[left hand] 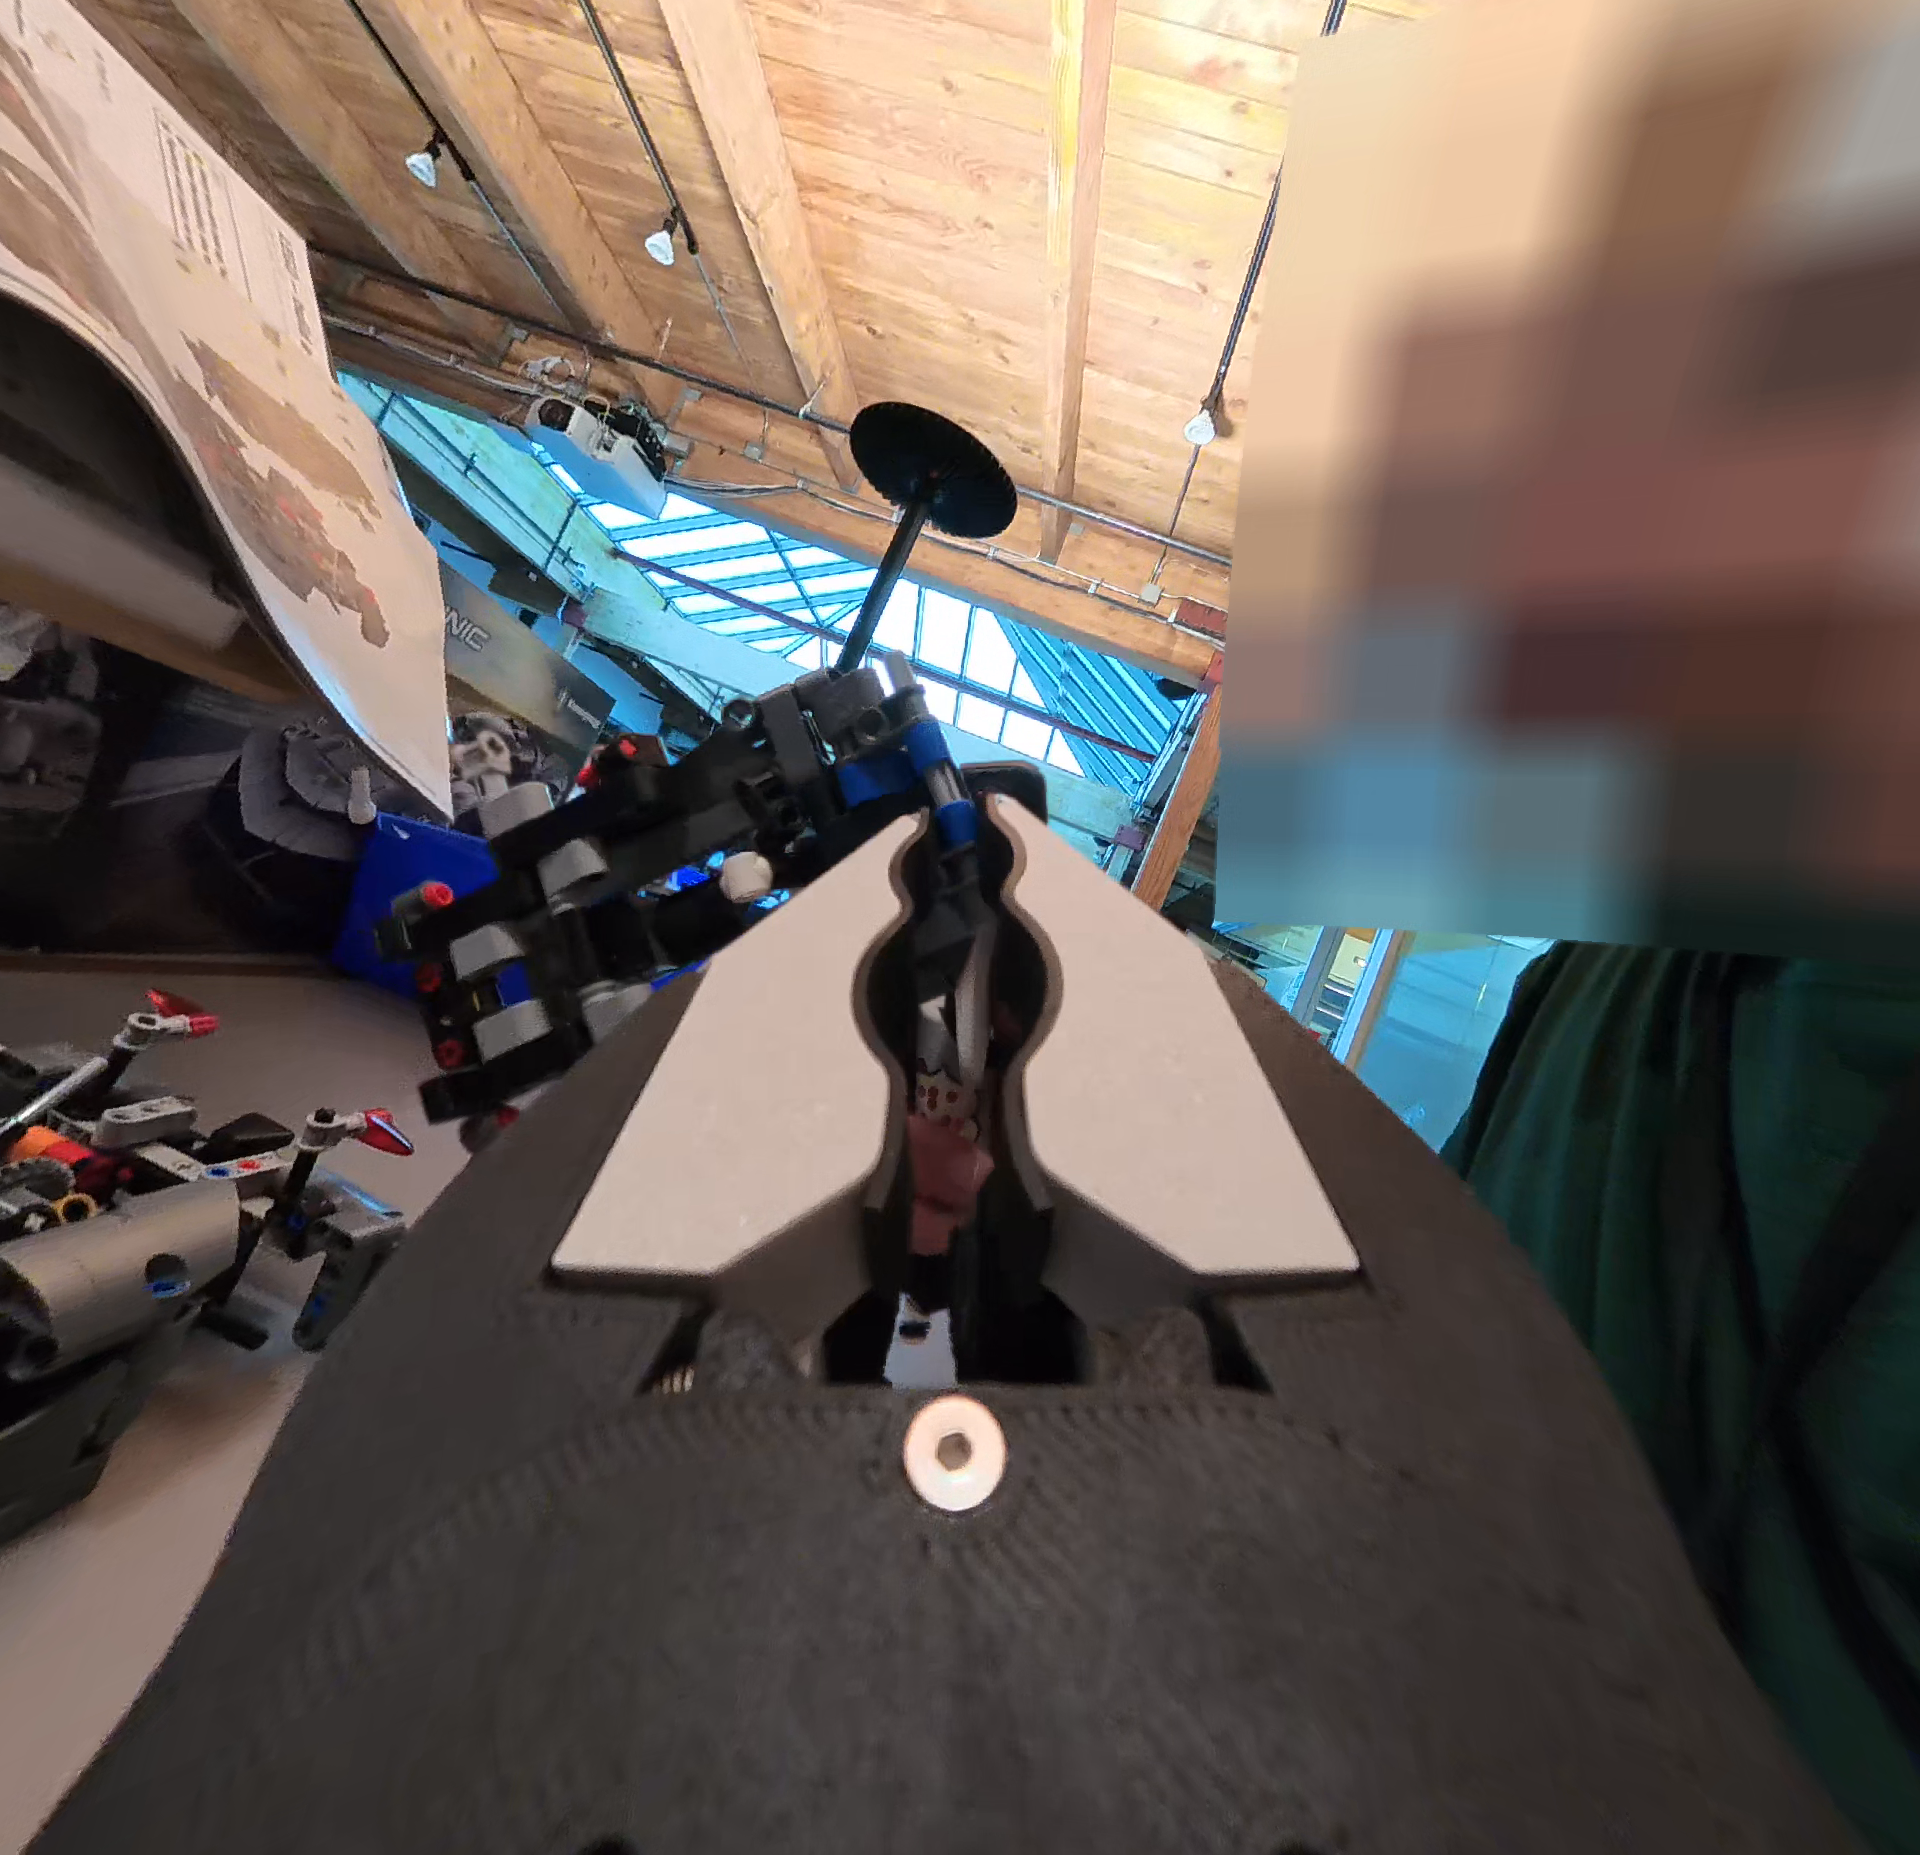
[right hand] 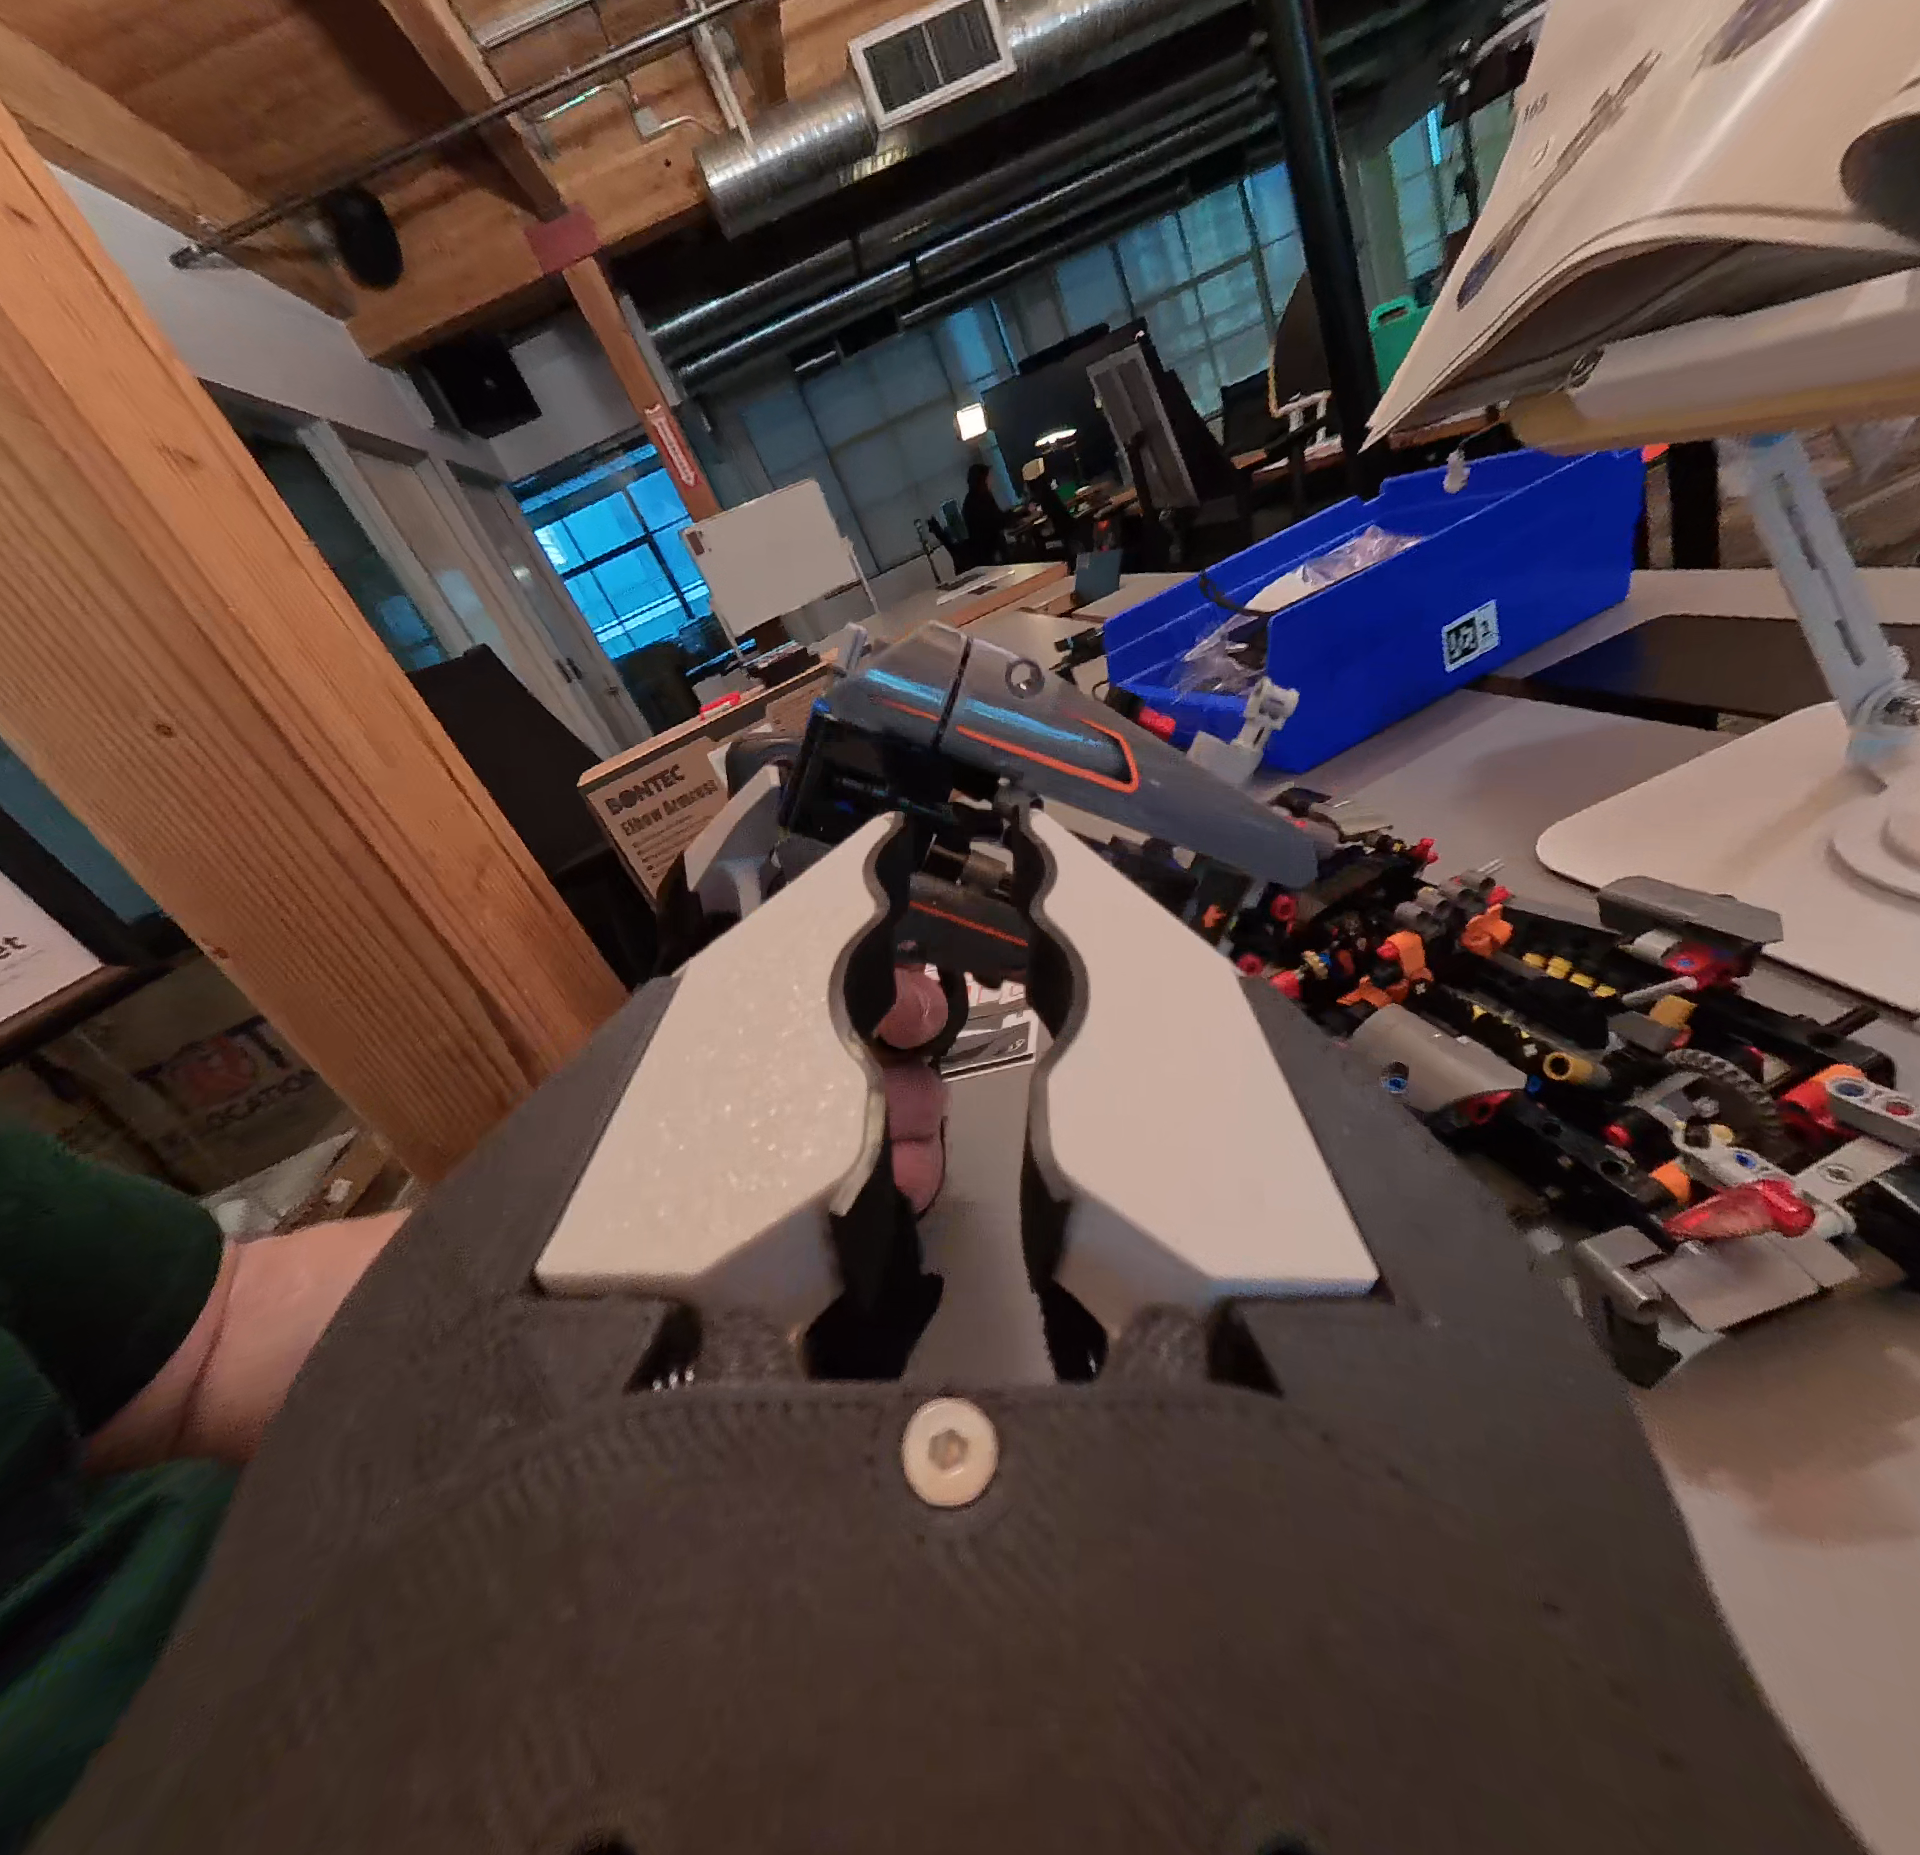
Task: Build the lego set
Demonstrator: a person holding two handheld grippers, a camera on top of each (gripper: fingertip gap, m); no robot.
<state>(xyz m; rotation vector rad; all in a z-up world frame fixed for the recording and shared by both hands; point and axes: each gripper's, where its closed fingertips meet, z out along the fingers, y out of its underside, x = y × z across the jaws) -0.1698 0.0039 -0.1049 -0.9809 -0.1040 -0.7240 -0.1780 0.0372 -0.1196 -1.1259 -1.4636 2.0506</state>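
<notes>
My left gripper (left hand: 956, 818) is shut on a black and blue lego sub-assembly (left hand: 644, 870) and holds it up in the air, tilted toward the ceiling. A black gear (left hand: 932, 470) on a long axle sticks up from it. My right gripper (right hand: 956, 829) is shut on the black underside of a grey panel piece (right hand: 1049, 745) with an orange stripe, at the near left end of the lego car chassis (right hand: 1558, 1036) on the table. The chassis also shows in the left wrist view (left hand: 135, 1223), low at the left.
An instruction booklet (right hand: 1662, 195) rests on a white stand (right hand: 1714, 829) at the right and also shows in the left wrist view (left hand: 229, 423). A blue bin (right hand: 1403, 631) with bags stands behind the chassis. A wooden post (right hand: 208, 662) is at the left. A person in green (left hand: 1714, 1286) is close by. The grippers' ends are close to 4 centimeters from one another.
</notes>
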